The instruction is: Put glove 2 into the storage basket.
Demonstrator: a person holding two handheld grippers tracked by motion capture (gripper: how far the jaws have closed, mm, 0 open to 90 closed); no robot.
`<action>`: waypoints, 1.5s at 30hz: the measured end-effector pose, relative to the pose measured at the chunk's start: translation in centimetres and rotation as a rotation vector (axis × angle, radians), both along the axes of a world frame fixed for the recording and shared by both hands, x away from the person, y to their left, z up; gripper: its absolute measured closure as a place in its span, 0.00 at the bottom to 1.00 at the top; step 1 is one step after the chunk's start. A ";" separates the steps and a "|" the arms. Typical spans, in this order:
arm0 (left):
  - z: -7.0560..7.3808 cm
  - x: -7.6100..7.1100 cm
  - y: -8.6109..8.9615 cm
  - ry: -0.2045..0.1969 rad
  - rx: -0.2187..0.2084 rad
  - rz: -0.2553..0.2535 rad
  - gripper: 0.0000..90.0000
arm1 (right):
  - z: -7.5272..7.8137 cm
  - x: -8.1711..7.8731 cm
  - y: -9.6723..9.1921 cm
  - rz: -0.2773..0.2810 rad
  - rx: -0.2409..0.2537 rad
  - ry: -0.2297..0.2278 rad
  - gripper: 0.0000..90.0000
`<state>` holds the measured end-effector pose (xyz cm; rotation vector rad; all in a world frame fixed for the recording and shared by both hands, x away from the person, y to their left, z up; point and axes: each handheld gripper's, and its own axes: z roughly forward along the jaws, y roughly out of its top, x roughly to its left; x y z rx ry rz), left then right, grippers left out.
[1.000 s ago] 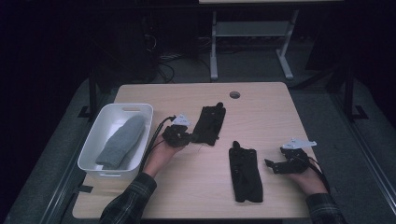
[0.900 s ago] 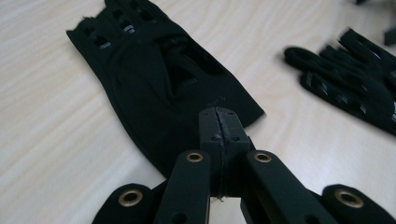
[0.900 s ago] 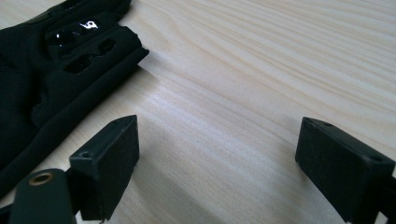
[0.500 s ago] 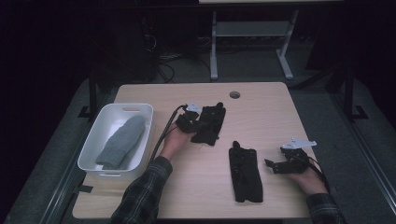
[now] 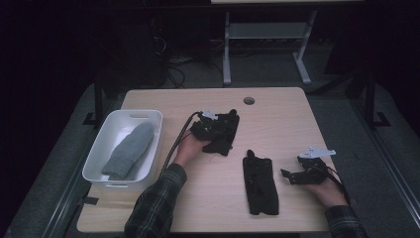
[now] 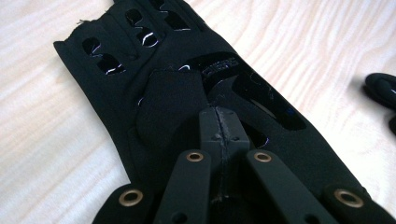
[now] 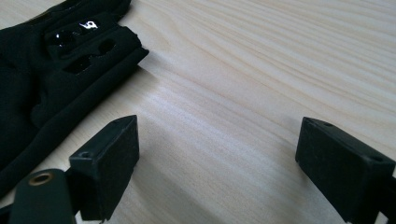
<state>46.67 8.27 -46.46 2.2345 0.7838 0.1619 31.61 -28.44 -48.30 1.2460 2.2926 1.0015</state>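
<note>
Two black fingerless gloves lie on the wooden table (image 5: 277, 119). My left gripper (image 5: 210, 130) sits on the far glove (image 5: 227, 136) near the table's middle. In the left gripper view its jaws are pressed together, with the left gripper (image 6: 218, 113) tips low over that far glove (image 6: 116, 84); no fabric shows between the pads. The near glove (image 5: 260, 181) lies lengthwise toward the front edge. My right gripper (image 5: 289, 175) rests to its right, open. In the right gripper view the right gripper (image 7: 217, 140) has bare wood between its jaws and the near glove (image 7: 46, 70) at the left.
A white bin (image 5: 99, 148) stands at the table's left side with a grey cloth (image 5: 130, 148) lying inside. A round cable hole (image 5: 249, 100) sits near the far edge. Dark floor and a metal frame (image 5: 228, 49) lie beyond the table.
My left hand has moved right, away from the bin, and settled on the far glove. The right hand and near glove have stayed put.
</note>
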 end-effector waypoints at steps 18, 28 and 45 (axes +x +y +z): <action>0.3 -4.0 1.0 0.051 0.006 -0.021 1.00 | 0.0 0.0 0.0 0.000 0.000 0.000 0.15; 0.6 -7.4 1.5 0.076 0.032 -0.084 1.00 | 0.0 0.0 0.0 -0.003 0.003 0.001 0.15; 0.9 -12.9 2.6 0.107 0.041 -0.196 0.99 | 0.0 0.0 0.0 -0.001 0.002 -0.003 0.15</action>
